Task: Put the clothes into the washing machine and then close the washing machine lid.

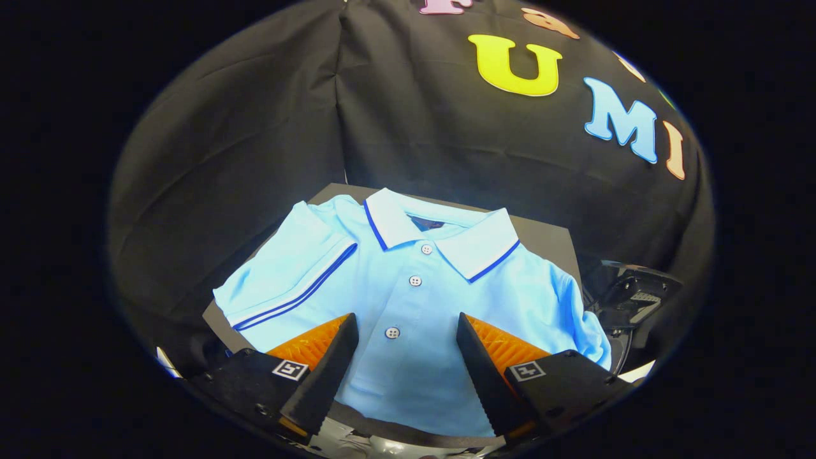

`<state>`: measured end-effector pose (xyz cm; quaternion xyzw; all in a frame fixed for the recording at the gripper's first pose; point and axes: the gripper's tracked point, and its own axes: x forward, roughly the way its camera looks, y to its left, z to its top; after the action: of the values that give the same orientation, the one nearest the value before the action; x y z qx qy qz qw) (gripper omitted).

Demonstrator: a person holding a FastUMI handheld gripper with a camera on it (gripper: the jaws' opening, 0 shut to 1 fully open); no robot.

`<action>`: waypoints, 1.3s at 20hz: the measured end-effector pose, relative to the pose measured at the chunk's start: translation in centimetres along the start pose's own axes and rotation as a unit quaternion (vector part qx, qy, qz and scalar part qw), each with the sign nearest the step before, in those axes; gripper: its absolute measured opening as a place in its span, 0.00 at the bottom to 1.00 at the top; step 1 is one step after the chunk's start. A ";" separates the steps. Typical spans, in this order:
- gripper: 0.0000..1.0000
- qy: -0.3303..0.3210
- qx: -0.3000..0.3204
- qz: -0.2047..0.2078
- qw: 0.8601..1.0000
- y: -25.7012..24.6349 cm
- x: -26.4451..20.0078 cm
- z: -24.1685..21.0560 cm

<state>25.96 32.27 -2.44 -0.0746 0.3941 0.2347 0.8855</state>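
black cloth drapes the booth behind a dark tabletop (548,239). nearest, the gripper (407,331) holds its jaws wide apart over the lower front of a light blue polo shirt (408,287), gripping nothing. the shirt lies flat, soft knit, buttoned, navy-trimmed collar farthest away. pinching a thick fold near the buttons would likely lift it cleanly.

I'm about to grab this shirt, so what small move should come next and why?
Probably ease the tongs down onto the shirt and pinch a fold. They hang open with the button strip between the fingers, and nothing is gripped yet.
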 end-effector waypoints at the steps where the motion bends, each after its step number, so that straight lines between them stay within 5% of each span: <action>1: 0.97 -0.001 0.001 0.008 1.000 0.2 0.1 -0.1; 5: 0.93 0.014 0.003 0.020 1.000 0.7 0.1 -0.2; 8: 0.24 0.009 0.006 0.054 0.998 1.9 0.1 0.3; 9: 0.24 0.009 0.010 0.057 0.998 1.8 0.2 0.2; 10: 0.08 0.008 0.013 0.062 0.998 2.0 0.2 0.2; 12: 0.01 0.002 0.019 0.063 0.998 1.8 0.3 0.3; 26: 0.01 -0.049 0.010 0.072 0.996 0.3 -3.8 5.7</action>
<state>27.38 32.98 4.25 -0.0253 0.3570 0.2971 0.8852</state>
